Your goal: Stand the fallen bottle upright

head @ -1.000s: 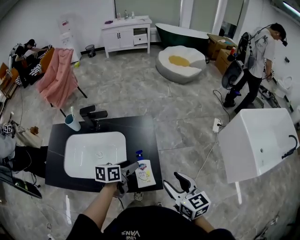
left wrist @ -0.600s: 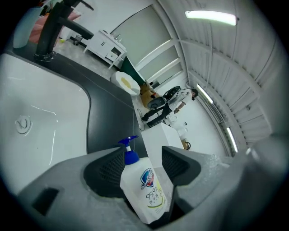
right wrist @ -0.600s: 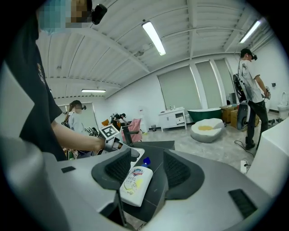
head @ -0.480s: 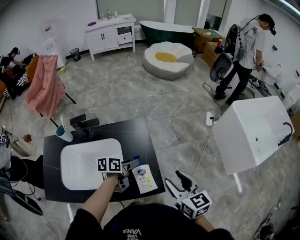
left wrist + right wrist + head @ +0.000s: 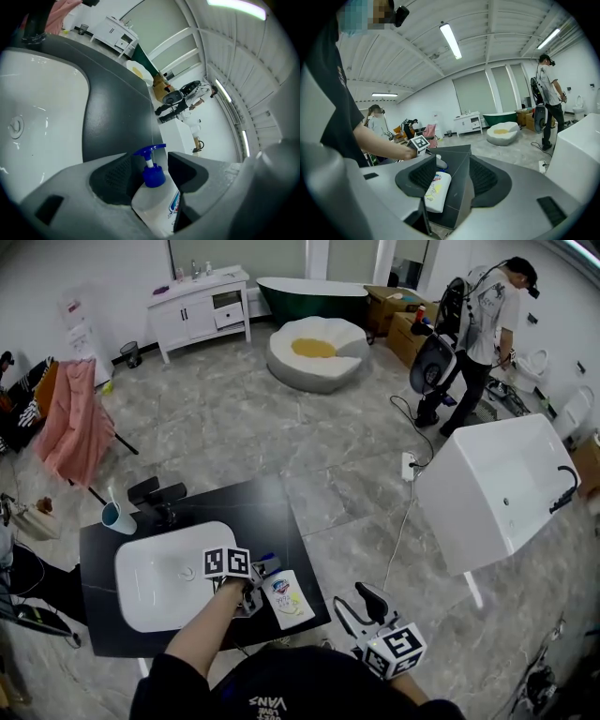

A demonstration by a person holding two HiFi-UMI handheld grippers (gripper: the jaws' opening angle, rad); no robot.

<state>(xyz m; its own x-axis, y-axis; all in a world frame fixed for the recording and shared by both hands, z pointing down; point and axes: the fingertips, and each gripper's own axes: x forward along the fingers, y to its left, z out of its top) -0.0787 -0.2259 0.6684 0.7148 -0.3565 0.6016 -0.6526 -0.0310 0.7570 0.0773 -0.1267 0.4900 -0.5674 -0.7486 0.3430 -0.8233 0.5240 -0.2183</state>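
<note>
A white pump bottle (image 5: 287, 596) with a blue pump lies on its side near the front right corner of the black counter (image 5: 272, 512). My left gripper (image 5: 257, 583) hangs at the bottle's upper end. In the left gripper view the blue pump and neck (image 5: 151, 165) stand between the open jaws of the left gripper (image 5: 153, 164), with a small gap on each side. The bottle's body (image 5: 157, 206) runs back under the jaws. My right gripper (image 5: 361, 607) stays off the counter's front right, open and holding nothing. The right gripper view shows the bottle (image 5: 435, 190) past the open right gripper (image 5: 452, 176).
A white basin (image 5: 159, 577) fills the counter's left part, with a dark tap (image 5: 155, 495) and a blue-green cup (image 5: 117, 518) behind it. A big white tub (image 5: 497, 493) stands to the right. A person (image 5: 478, 315) works far back right.
My left gripper has come down and closer to the bottle, so that its jaws now straddle the pump end. The bottle lies where it did. The right gripper has hardly moved.
</note>
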